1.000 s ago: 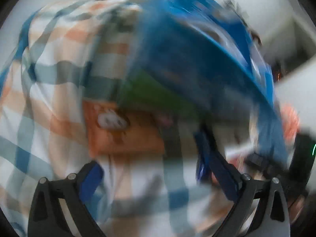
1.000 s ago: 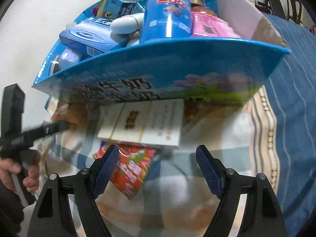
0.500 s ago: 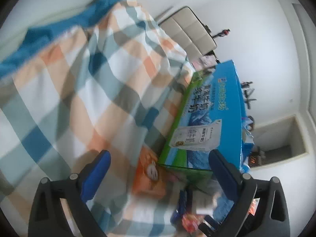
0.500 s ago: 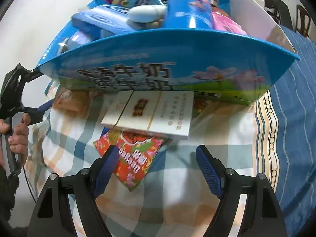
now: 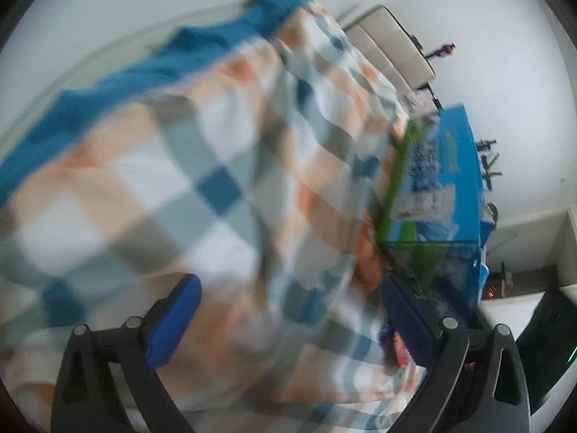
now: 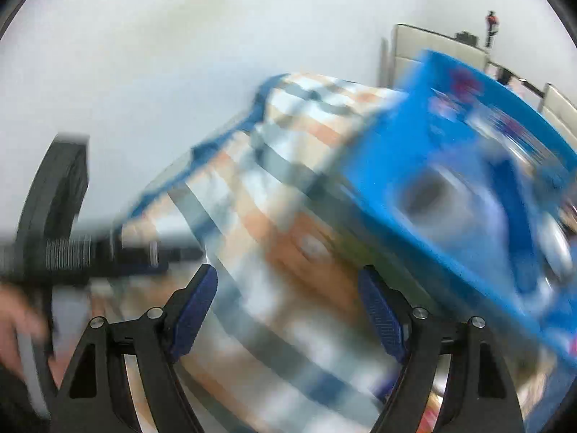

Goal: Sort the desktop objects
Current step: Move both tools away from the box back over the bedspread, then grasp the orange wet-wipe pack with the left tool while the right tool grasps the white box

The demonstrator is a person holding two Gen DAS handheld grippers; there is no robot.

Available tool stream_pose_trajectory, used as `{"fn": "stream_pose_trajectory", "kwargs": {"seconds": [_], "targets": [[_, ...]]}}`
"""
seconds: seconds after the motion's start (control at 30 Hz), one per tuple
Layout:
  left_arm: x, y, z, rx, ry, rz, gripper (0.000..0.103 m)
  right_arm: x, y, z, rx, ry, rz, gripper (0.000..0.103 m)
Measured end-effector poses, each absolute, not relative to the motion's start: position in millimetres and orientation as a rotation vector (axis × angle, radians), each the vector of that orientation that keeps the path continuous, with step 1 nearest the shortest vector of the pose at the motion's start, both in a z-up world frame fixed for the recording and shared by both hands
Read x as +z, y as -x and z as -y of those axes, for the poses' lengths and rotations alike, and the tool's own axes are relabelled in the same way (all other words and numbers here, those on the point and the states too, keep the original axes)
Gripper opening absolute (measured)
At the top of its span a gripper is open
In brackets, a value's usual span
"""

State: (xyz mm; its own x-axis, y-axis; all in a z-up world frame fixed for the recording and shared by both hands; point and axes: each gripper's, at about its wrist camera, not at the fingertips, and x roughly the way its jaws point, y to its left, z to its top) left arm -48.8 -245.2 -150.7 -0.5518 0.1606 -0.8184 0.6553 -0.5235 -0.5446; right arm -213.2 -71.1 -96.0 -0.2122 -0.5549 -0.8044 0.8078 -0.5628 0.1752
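Left wrist view is smeared with blur, yet the left gripper [image 5: 288,310] reads clearly enough: its blue pads [image 5: 173,324] stand wide apart at the bottom of the frame, with nothing between them but the checked cloth [image 5: 173,187] below. That cloth, in orange, white, grey and blue squares, fills the picture from 6 o'clock round to 12 o'clock, and a plain blue cloth [image 5: 108,93] edges it at 10 to 11 o'clock. At 3 o'clock stands the blue carton [image 5: 447,187], with a green side and print on its face, resting on the checked cloth just beyond the right-hand pad. An orange packet [image 5: 368,256] shows at the carton's foot, probably partly tucked under it, though the blur makes that unsure. A pale chair [image 5: 393,50] stands at 1 o'clock against the white wall.

Right wrist view shows the right gripper [image 6: 288,310] likewise spread wide, empty, over the same checked cloth [image 6: 274,195]. The blue carton [image 6: 468,187] sweeps across 1 to 4 o'clock, open-topped, its contents too blurred to name. The orange packet [image 6: 306,249] lies just ahead of the fingers, beside the carton's near wall. At 9 o'clock the left gripper's dark body [image 6: 54,223] crosses the frame, a hand [image 6: 18,321] gripping it at 8 o'clock.
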Motion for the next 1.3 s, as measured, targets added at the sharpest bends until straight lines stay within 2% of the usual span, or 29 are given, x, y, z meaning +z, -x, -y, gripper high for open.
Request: {"fn": "stream_pose_trajectory", "kwargs": {"seconds": [0.13, 0.33, 0.47, 0.6, 0.63, 0.7, 0.87, 0.97, 1.13, 1.17, 1.23, 1.3], "targets": [[-164, 1, 288, -1.936, -1.134, -1.457, 0.1, -109, 213, 128, -1.879, -1.139, -0.423, 0.082], [-153, -29, 301, -1.926, -1.106, -1.408, 0.1, -150, 206, 154, -2.035, -1.218, -0.592, 0.082], [-143, -24, 292, -1.979, -1.141, -1.35, 0.1, -157, 206, 111, -2.088, -1.286, -0.576, 0.081], [-134, -3, 277, -2.058, -1.2, -1.285, 0.1, -171, 228, 14, -2.05, -1.568, -0.332, 0.081], [-129, 10, 266, -2.089, -1.231, -1.233, 0.1, -174, 233, -12, -2.02, -1.638, -0.231, 0.081], [-123, 42, 241, -2.158, -1.296, -1.126, 0.1, -164, 234, -43, -2.032, -1.635, -0.155, 0.081], [-114, 113, 166, -2.337, -1.461, -0.754, 0.1, -128, 222, -96, -2.108, -1.512, -0.11, 0.082], [-131, 153, 120, -2.393, -1.584, -0.46, 0.1, -119, 217, -125, -2.15, -1.49, -0.084, 0.082], [-163, 201, 89, -2.344, -1.701, -0.227, 0.1, -117, 221, -181, -2.251, -1.508, -0.023, 0.082], [-172, 212, 85, -2.309, -1.735, -0.163, 0.097, -117, 226, -194, -2.263, -1.526, 0.025, 0.082], [-181, 221, 78, -2.268, -1.754, -0.041, 0.077, -116, 238, -213, -2.297, -1.539, 0.105, 0.082], [-183, 223, 76, -2.284, -1.749, -0.022, 0.065, -119, 254, -225, -2.297, -1.538, 0.206, 0.082]]}}
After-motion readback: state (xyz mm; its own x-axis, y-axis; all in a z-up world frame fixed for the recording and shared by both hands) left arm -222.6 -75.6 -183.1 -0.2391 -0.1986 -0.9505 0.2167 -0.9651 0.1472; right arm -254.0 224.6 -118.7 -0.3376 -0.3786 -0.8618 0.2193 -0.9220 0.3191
